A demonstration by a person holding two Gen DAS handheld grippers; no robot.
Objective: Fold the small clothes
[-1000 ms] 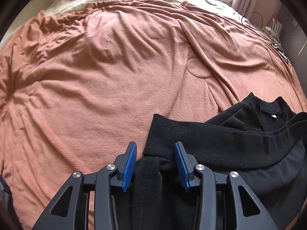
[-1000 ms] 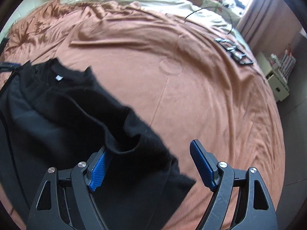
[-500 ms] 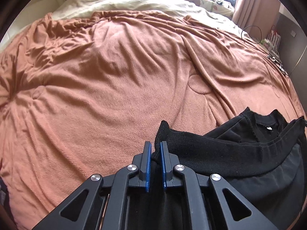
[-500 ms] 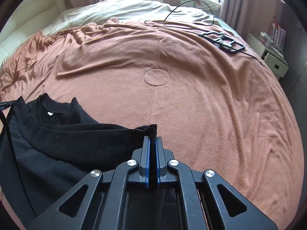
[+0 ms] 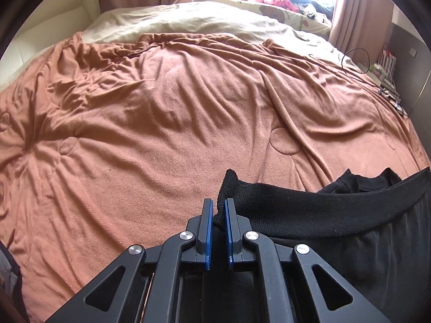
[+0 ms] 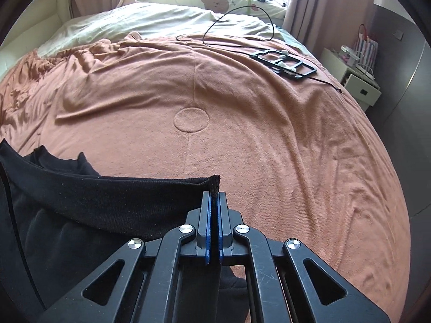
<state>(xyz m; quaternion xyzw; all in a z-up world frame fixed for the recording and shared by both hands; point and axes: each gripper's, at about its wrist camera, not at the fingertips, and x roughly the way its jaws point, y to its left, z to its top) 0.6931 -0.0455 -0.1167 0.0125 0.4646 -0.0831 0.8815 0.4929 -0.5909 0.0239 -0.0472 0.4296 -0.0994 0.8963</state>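
Brown blanket (image 5: 161,123) – both tools clamp black garment (image 6: 113,196) hem

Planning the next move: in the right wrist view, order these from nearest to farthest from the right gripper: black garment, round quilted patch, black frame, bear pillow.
1. black garment, clamped in the right gripper
2. round quilted patch, straight ahead
3. black frame, far right
4. bear pillow, at the bed's far end

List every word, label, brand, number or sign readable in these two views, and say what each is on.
No text can be read in either view.
Pale bedding with a brown bear print: a picture only, no legible letters.
Striped paper bag by the white bedside cabinet: too small to read.
Black knit garment, terracotta fleece blanket: no label or print visible.
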